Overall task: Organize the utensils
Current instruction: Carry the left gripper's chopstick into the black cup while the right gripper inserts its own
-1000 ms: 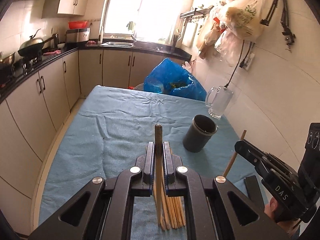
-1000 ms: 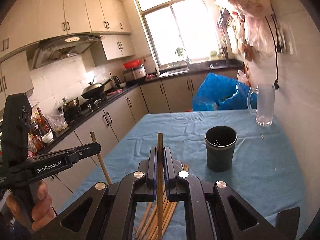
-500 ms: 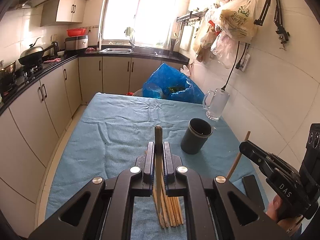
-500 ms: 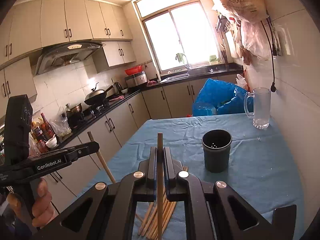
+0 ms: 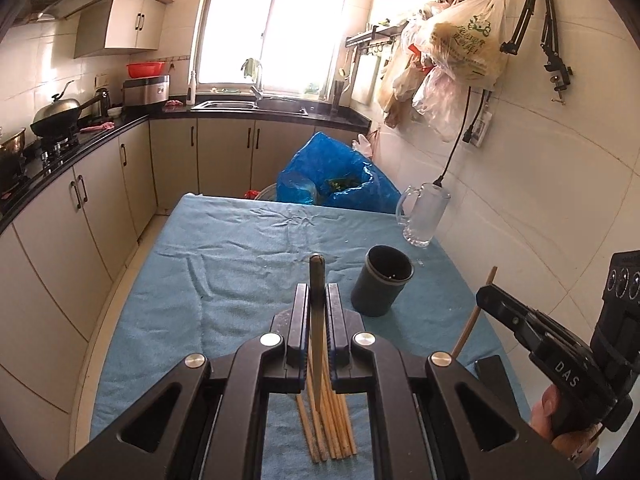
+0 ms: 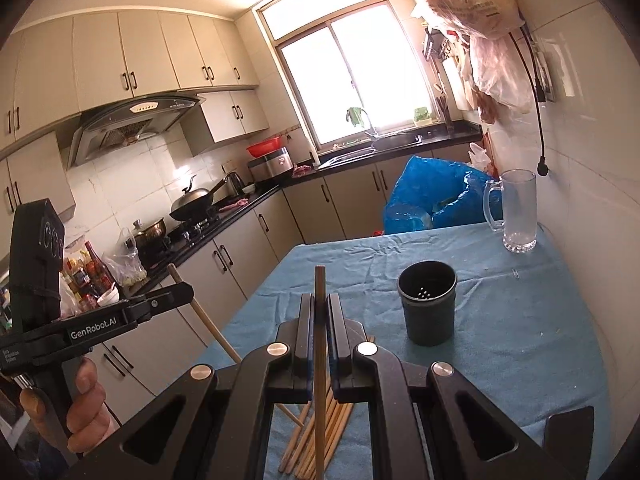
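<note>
My left gripper (image 5: 317, 300) is shut on one wooden chopstick (image 5: 317, 276) that stands upright between its jaws. My right gripper (image 6: 320, 308) is shut on another chopstick (image 6: 319, 284), also upright. Both hang above a bundle of several chopsticks (image 5: 328, 432) lying on the blue tablecloth, seen under the right gripper too as the bundle (image 6: 316, 436). A dark round holder cup (image 5: 382, 280) stands open-topped ahead and to the right, empty as far as I see into the cup (image 6: 427, 304). The right gripper (image 5: 486, 296) with its stick shows at the right of the left wrist view.
A glass mug (image 6: 516, 210) stands at the far right of the table by the tiled wall. A blue plastic bag (image 5: 336, 184) sits behind the table's far edge. The blue tablecloth (image 5: 240, 256) covers the table; kitchen cabinets and a stove counter run along the left.
Both grippers have lifted slightly with their chopsticks, so the views tilt up and the table sits lower in frame. The grips are unchanged.
</note>
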